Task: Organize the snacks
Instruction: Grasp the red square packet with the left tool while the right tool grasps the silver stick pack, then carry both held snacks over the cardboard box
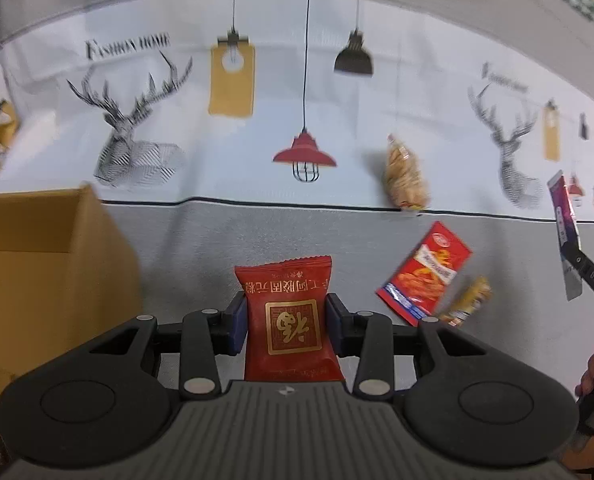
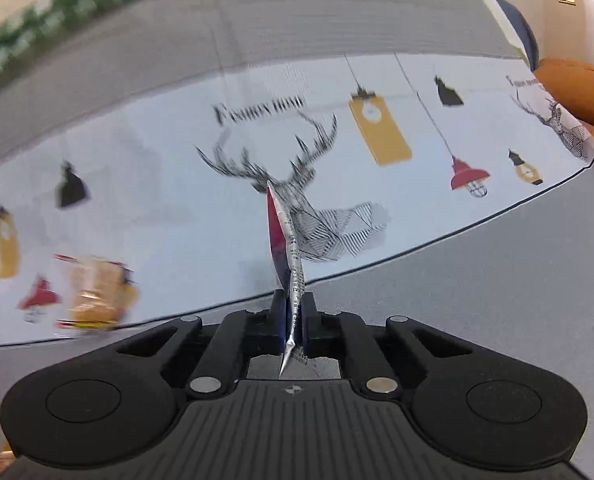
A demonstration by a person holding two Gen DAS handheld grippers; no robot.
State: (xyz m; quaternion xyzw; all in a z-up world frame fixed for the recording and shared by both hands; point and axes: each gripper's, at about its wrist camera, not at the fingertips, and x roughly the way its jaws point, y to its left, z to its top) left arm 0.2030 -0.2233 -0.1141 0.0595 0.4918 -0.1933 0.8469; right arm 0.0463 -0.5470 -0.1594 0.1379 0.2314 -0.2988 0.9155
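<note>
My left gripper (image 1: 285,322) is shut on a dark red snack packet (image 1: 291,312) with gold print, held above the cloth. My right gripper (image 2: 293,316) is shut on a thin purple and silver sachet (image 2: 283,236), seen edge on; it also shows at the right edge of the left wrist view (image 1: 563,216). On the cloth lie a red spicy-strip packet (image 1: 425,274), a small yellow packet (image 1: 471,300) beside it, and a clear bag of tan crackers (image 1: 405,174). A blurred orange snack bag (image 2: 97,292) lies at the left of the right wrist view.
An open cardboard box (image 1: 37,264) stands at the left. The tablecloth (image 1: 257,160) has deer and lamp prints and a grey band. An orange sofa (image 2: 581,92) is at the far right. A green patterned strip runs along the back.
</note>
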